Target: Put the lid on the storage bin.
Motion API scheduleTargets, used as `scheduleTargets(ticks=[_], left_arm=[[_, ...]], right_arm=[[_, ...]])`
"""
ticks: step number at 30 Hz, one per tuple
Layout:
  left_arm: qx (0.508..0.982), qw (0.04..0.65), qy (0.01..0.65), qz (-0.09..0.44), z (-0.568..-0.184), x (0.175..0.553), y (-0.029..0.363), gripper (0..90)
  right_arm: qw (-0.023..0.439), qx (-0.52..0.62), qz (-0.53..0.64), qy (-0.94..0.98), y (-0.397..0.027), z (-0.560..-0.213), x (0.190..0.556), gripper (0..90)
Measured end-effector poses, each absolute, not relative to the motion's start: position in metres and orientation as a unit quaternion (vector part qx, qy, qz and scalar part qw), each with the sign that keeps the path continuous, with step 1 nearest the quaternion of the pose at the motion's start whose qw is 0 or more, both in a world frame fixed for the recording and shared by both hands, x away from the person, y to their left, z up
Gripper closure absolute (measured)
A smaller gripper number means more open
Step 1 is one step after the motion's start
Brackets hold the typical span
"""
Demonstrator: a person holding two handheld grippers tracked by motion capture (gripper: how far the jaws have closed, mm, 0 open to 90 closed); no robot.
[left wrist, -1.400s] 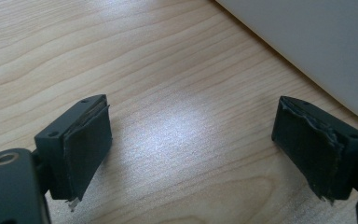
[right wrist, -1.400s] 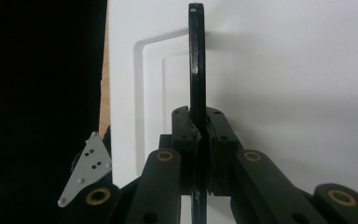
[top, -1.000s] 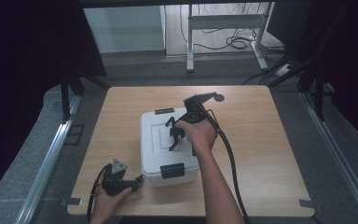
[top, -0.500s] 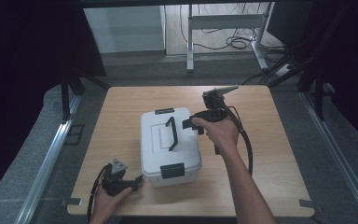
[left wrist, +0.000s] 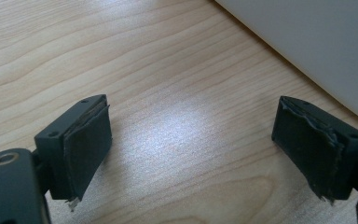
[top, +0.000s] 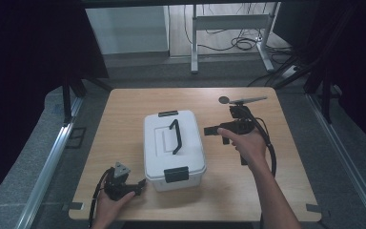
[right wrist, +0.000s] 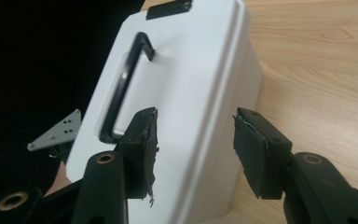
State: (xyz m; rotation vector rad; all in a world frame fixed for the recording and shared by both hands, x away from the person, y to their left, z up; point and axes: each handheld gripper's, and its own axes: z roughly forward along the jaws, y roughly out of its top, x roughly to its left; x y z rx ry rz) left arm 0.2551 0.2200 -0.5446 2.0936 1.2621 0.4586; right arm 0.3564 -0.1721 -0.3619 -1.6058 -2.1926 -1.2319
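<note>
The white lidded box sits near the middle of the wooden table, its long side running away from you. Its black carry handle lies flat along the lid, and a black latch closes the near end, with a matching one at the far end.

Your right gripper is just to the right of the box, held above the table and pointing left toward the box's side without touching it. In the right gripper view its jaws stand apart with nothing between the pads, and the box looms just ahead of them, handle on the left (that camera is rolled, so the lid looks like a wall). Your right hand wraps the gripper's body, and its thick black cable loops back along your forearm.

Your left gripper rests low at the near left corner of the table, just beside the box's near left corner, with your left hand around it and the grey three-cornered plate on top. In the left gripper view its jaws are spread wide and empty over bare wood, and the box's white wall crosses the upper right.
</note>
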Motion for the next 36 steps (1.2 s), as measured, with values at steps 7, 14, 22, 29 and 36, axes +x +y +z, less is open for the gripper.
scheduleTargets(ticks=[7, 14, 22, 29, 36], left_arm=[[0.796, 0.323, 0.481, 0.176, -0.545, 0.255, 0.22, 11.8], [0.795, 0.323, 0.482, 0.176, -0.545, 0.255, 0.22, 11.8], [0.795, 0.324, 0.483, 0.175, -0.545, 0.255, 0.22, 11.8], [0.795, 0.324, 0.483, 0.175, -0.545, 0.255, 0.22, 11.8], [0.795, 0.324, 0.483, 0.175, -0.545, 0.255, 0.22, 11.8]], right_arm=[[0.082, -0.542, -0.424, -0.721, -0.204, -0.386, 0.345, 49.7], [0.088, -0.553, -0.431, -0.708, -0.238, -0.411, 0.331, 47.8], [0.101, -0.567, -0.438, -0.691, -0.266, -0.451, 0.314, 47.0], [0.102, -0.571, -0.442, -0.684, -0.27, -0.471, 0.311, 47.0], [0.098, -0.555, -0.444, -0.697, -0.265, -0.472, 0.311, 46.9]])
